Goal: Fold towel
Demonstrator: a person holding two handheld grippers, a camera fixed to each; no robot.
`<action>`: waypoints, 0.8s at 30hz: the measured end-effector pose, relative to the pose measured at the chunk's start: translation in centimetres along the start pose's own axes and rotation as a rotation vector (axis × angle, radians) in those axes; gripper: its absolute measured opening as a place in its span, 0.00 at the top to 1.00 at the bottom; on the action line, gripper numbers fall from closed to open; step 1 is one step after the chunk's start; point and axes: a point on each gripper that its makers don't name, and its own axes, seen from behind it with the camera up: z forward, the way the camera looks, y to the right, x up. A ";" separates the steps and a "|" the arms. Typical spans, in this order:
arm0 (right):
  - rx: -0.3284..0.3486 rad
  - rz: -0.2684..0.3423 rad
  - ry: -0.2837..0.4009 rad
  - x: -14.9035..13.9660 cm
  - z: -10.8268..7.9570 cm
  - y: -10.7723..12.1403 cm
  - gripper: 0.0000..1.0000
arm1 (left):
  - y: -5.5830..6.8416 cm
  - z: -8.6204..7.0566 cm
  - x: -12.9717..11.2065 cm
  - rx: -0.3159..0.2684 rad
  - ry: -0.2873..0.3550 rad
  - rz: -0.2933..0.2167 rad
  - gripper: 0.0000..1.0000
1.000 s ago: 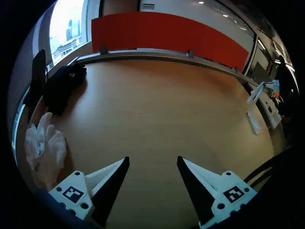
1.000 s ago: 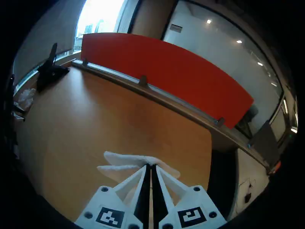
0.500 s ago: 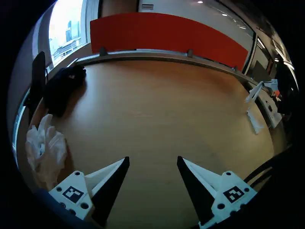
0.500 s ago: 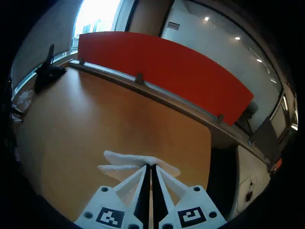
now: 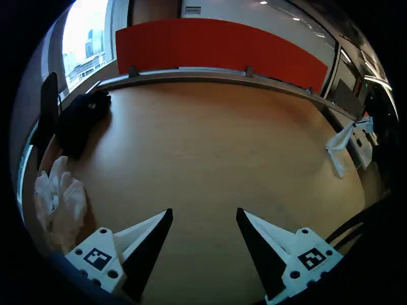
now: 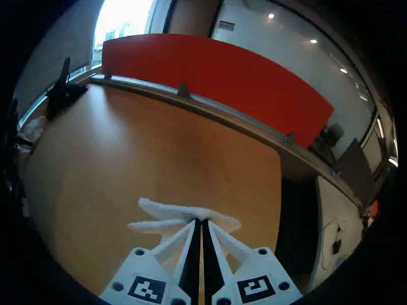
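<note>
1. In the left gripper view, I read a crumpled white bundle (image 5: 60,201) at the far left edge of the bench (image 5: 213,152). A black bag (image 5: 81,119) lies just behind it.
2. The left gripper (image 5: 203,221) hangs over bare wood. Its fingers (image 5: 147,239) are spread wide and hold nothing.
3. A red panel (image 5: 219,46) stands along the back edge of the bench, with a window (image 5: 86,40) to its left.
4. At the far right of this view, I see the white towel (image 5: 337,148) at the right edge of the bench, well apart from the left gripper. I cannot tell whether it touches the wood there.
5. In the right gripper view, the right gripper (image 6: 202,223) has its fingers (image 6: 191,249) pressed almost together, pinching the towel (image 6: 178,211). The cloth fans out past the tips to both sides, above the near part of the bench.
6. In this view, the black bag sits at the far left corner, and the red panel runs across the back.
</note>
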 end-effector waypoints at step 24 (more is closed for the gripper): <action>-0.113 -0.047 -0.090 -8.8 -0.8 2.9 0.96 | 0.0 -0.4 -0.8 0.012 -0.010 0.023 0.07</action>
